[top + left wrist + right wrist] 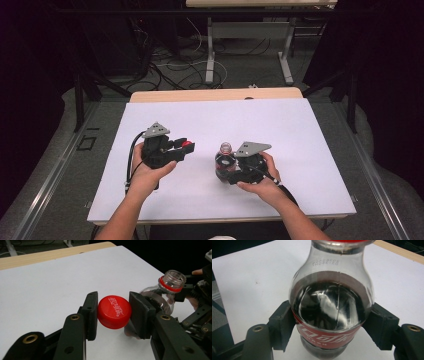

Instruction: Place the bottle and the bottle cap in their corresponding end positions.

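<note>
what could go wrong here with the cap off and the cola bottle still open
1. The cola bottle stands open, dark cola inside; a tilt or squeeze by the right claw could spill it onto the white table cover.
2. The left claw pinches the red cap only by its rim, so it might pop out and roll away.

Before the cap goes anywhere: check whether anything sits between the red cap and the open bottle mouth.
Nothing visible does. The red cap is clamped in the left gripper, the bottle is held upright by the right gripper, and only bare white table lies between them.
</note>
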`<state>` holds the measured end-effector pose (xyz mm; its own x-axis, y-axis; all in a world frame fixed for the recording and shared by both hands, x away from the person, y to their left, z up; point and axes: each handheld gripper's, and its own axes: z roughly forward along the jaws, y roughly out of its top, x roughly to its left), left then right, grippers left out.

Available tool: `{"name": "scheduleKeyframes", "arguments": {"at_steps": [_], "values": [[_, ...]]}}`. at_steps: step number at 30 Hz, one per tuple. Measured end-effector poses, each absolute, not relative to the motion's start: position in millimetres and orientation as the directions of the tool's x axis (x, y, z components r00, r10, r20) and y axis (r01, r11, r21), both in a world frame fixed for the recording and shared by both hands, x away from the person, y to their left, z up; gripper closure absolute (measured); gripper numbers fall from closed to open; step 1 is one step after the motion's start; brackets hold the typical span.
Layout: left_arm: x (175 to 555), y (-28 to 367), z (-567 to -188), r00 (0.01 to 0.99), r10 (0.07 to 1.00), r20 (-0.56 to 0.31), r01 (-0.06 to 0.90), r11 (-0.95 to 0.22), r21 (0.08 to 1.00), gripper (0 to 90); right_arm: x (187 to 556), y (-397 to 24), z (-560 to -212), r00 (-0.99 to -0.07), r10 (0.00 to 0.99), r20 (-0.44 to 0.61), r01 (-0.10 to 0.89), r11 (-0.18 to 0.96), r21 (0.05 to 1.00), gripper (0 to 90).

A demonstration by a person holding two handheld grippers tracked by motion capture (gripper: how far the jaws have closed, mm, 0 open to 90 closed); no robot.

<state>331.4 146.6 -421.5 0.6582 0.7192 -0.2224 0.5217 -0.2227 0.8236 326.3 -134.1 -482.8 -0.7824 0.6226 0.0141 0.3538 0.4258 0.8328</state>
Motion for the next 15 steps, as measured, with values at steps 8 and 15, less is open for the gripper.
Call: {"name": "scheduleKeyframes", "arguments": {"at_steps": [8, 15], "values": [[334.1, 158.8, -429.9, 0.623, 0.747, -0.232, 0.536, -0.191, 0.823, 61.1, 336.1, -138.6, -480.6, -0.753, 0.658, 0.016, 0.368, 0.4, 0.839, 30.1], [336.5, 167.1, -437.9, 0.597, 0.767, -0.237, 0.55, -0.176, 0.817, 61.1, 350.8, -142.8, -470.5, -0.697, 0.717, 0.013, 0.384, 0.358, 0.851, 30.2]]}}
